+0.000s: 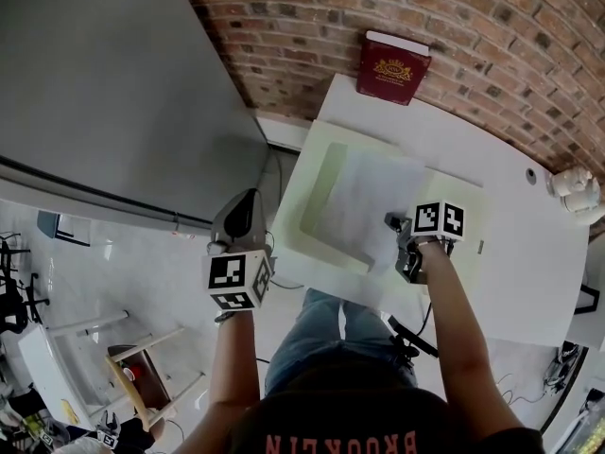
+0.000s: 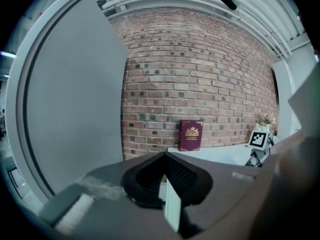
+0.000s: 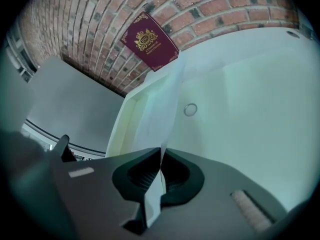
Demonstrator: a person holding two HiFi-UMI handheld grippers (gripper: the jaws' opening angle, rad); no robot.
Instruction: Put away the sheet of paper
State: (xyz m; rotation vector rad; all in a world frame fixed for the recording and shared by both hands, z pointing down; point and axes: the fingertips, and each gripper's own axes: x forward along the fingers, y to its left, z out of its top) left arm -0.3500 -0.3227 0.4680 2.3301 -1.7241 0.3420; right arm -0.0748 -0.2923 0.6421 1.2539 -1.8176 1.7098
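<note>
Right gripper (image 1: 397, 227) is clamped on the near edge of the thin white paper sheet (image 1: 373, 189), which hangs over the pale green rectangular tray (image 1: 291, 223); lower it flat within the rim before release; left gripper (image 1: 246, 201) is closed, empty and clear.

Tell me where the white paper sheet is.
Head view, right of centre: the sheet lies over the pale green folder, near corner pinched by the right gripper.

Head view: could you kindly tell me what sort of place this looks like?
Probably an office or studio: a white table against a brick wall, with a red book propped against it.
</note>
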